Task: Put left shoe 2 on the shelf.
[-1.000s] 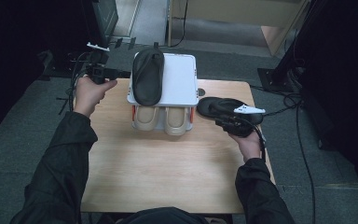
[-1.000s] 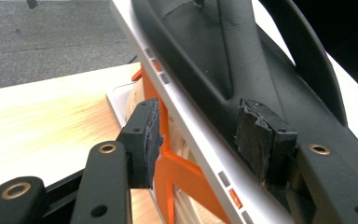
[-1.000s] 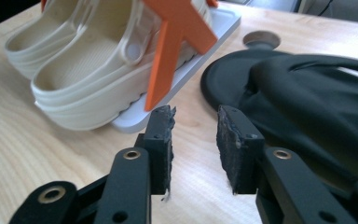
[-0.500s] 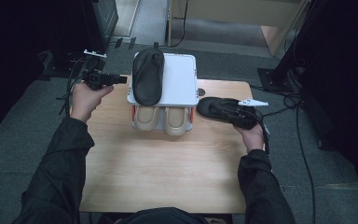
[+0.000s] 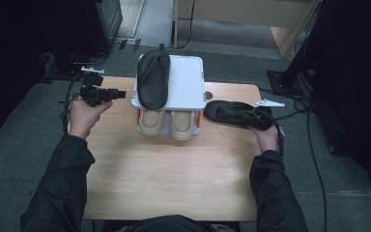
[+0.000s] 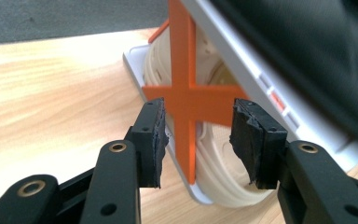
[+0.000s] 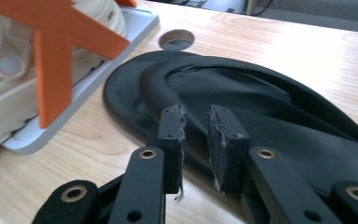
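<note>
Black slipper (image 5: pixel 232 113) and white rack (image 5: pixel 186 79) bear no readable writing.

Beige shoes (image 5: pixel 170 123) half hidden under the white rack (image 5: pixel 189 82); black slipper (image 7: pixel 261 116) cut off at the right edge.

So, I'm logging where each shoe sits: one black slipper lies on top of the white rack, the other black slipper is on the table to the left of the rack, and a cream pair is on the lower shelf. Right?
Not quite. The second black slipper lies on the table to the right of the white rack, at the right gripper, as the high view shows. The rest stands: one black slipper on top, the cream pair on the lower shelf.
</note>
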A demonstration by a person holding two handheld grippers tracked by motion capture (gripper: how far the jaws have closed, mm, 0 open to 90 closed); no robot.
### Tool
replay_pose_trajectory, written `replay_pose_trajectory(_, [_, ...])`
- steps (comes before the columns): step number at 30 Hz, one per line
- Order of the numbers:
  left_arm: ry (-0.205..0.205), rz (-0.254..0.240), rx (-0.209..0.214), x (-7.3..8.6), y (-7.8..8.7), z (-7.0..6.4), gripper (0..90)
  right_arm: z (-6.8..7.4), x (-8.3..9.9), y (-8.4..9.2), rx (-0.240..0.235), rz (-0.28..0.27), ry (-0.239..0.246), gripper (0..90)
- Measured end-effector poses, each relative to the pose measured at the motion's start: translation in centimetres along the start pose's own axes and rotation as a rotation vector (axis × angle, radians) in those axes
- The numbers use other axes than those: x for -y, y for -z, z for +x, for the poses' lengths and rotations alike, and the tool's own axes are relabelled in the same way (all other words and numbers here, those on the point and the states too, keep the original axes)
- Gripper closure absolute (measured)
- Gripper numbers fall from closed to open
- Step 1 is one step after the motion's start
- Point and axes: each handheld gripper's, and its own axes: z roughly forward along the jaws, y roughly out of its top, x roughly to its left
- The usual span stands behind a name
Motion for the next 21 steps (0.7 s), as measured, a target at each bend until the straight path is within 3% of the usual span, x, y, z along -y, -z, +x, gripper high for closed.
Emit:
replay_pose_trajectory(8, [0.004, -0.004, 0.010, 2.8, -0.4, 0.1, 55.1, -1.3, -0.5, -0.4, 0.055, 0.001, 0.014, 77.7])
replay_pose_trajectory(13, [0.016, -0.018, 0.022, 4.4, -0.8, 0.3, 55.1, -2.9, 0.0, -0.5, 0.098, 0.008, -0.013, 78.3])
replay_pose_trajectory(17, [0.014, -0.021, 0.033, 5.4, -1.3, 0.1, 55.2, -3.4, 0.5, -0.7, 0.102, 0.035, -0.031, 78.3])
replay_pose_trajectory(21, [-0.017, -0.017, 0.027, 6.1, -1.7, -0.1, 55.1, -3.3, 0.8, -1.2, 0.096, 0.072, -0.028, 79.6])
